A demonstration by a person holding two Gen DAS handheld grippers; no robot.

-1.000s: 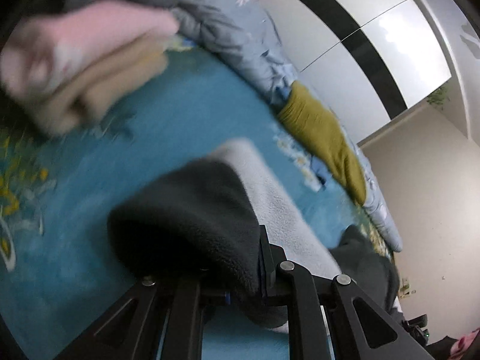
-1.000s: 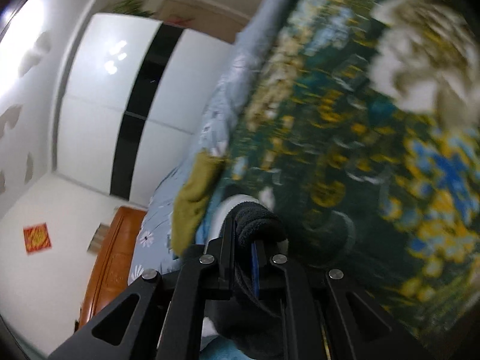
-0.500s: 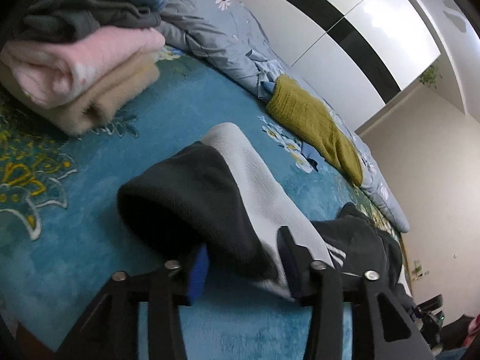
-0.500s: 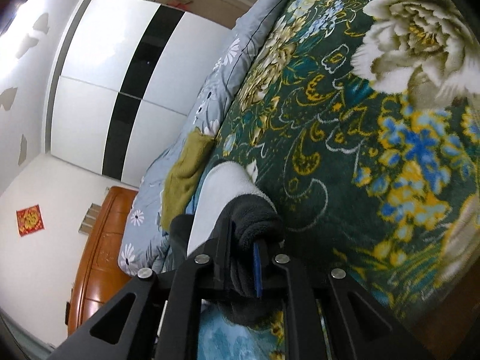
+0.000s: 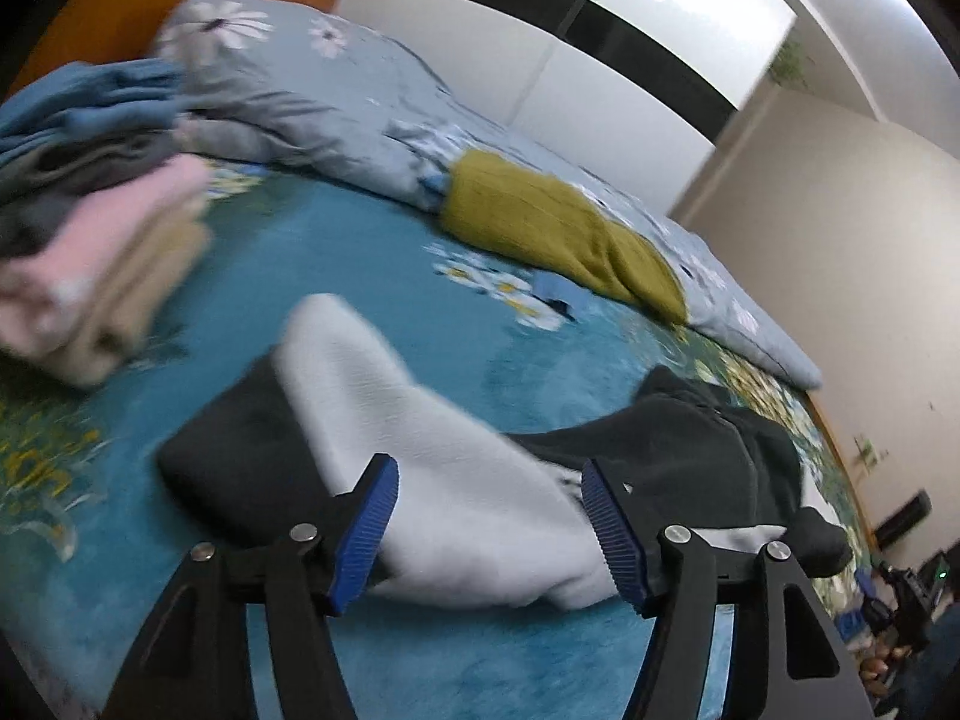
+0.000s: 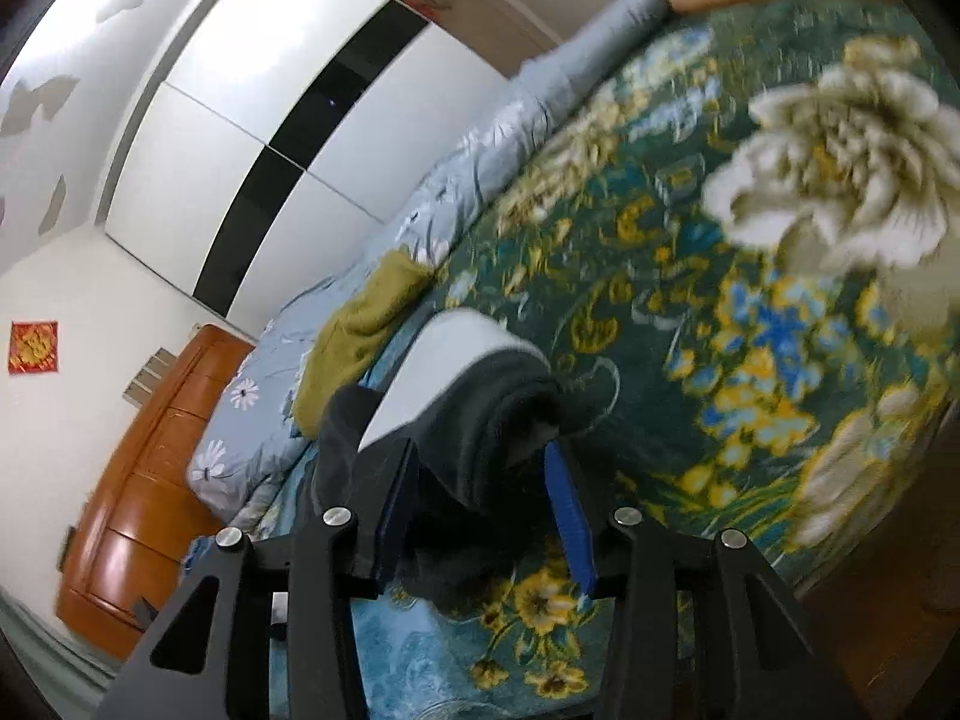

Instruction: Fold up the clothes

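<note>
A dark grey and white fleece garment (image 5: pixel 432 468) lies folded on the blue floral blanket (image 5: pixel 372 276). My left gripper (image 5: pixel 489 516) is open, its blue pads on either side of the white part, not squeezing it. In the right wrist view the same garment (image 6: pixel 480 414) lies rolled at its dark end. My right gripper (image 6: pixel 480 504) is open around that dark end, pads apart from the cloth.
A stack of folded clothes (image 5: pixel 102 252), pink and beige with grey and blue on top, sits at the left. An olive-yellow garment (image 5: pixel 558 228) lies by the grey-blue flowered quilt (image 5: pixel 312 102). A white and black wardrobe (image 6: pixel 270 132) and an orange headboard (image 6: pixel 150 480) stand behind.
Both grippers have opened and let go of the fleece garment, the left first and then the right. The garment now lies on the blanket and both grippers have drawn back a little.
</note>
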